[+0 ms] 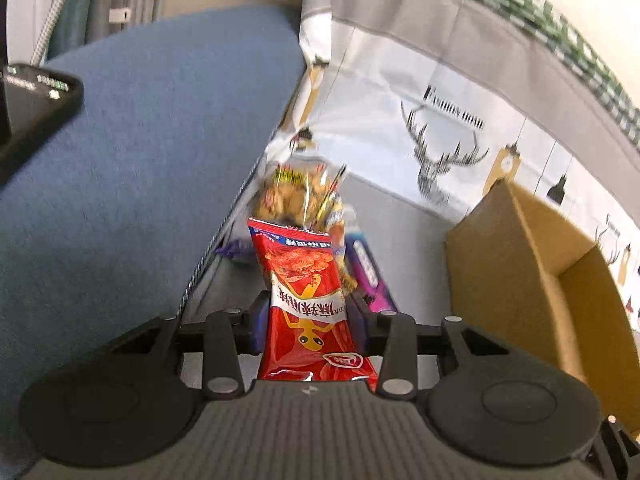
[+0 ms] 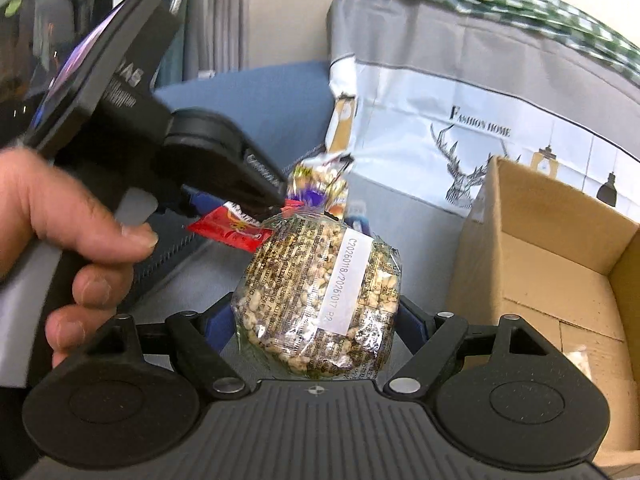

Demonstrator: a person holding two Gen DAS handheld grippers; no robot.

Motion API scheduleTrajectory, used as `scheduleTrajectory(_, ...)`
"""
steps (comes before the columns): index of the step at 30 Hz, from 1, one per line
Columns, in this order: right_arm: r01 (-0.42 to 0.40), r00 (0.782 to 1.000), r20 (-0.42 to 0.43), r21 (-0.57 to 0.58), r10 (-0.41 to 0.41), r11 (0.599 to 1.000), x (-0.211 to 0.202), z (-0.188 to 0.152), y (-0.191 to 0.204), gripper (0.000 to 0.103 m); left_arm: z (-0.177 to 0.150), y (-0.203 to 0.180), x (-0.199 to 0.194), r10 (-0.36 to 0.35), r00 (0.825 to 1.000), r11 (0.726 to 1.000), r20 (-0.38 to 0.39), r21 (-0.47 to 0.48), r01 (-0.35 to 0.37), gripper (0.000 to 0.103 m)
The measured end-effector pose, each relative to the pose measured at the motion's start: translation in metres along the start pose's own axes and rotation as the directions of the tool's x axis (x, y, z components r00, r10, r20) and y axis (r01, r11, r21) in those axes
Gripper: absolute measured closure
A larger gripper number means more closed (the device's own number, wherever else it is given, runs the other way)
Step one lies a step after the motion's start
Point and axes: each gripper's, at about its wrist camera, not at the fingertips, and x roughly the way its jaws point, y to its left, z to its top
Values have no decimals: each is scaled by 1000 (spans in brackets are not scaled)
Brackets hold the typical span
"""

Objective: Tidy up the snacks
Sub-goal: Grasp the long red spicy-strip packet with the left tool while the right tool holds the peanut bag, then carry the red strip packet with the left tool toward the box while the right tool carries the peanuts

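Observation:
My left gripper (image 1: 308,320) is shut on a red snack packet (image 1: 308,296) and holds it above the table. My right gripper (image 2: 316,320) is shut on a clear pack of puffed grain cake with a white label (image 2: 320,292). In the right wrist view the left gripper (image 2: 276,200) shows at the left with the red packet (image 2: 232,232) in its jaws. Beyond lie a clear bag of yellow snacks (image 1: 300,196) and a purple packet (image 1: 370,276). An open cardboard box (image 1: 532,280) stands at the right; it also shows in the right wrist view (image 2: 560,280).
A grey cloth with a deer print (image 1: 440,152) covers the table. A blue chair seat (image 1: 152,140) lies to the left of the table edge. A small pale item (image 2: 578,360) lies on the box floor. A black device (image 1: 32,96) sits at far left.

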Motion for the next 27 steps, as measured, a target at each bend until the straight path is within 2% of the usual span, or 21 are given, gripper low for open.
scheduleTrajectory(4, 0, 998, 57, 28, -1, 1000, -13, 8, -9, 21, 4, -2, -7, -25, 998, 1000, 56, 2, 25, 59)
scheduleTrajectory(11, 20, 988, 150, 52, -27, 998, -32, 16, -25, 21, 6, -14, -16, -53, 994, 998, 99, 24, 50, 59)
scheduleTrajectory(20, 60, 979, 183, 130, -83, 990, -38, 22, -59, 21, 5, -40, -16, -106, 988, 994, 110, 39, 103, 59)
scheduleTrajectory(27, 105, 972, 186, 198, -143, 974, -41, 21, -87, 21, 2, -67, -16, -164, 976, 986, 144, 65, 156, 59)
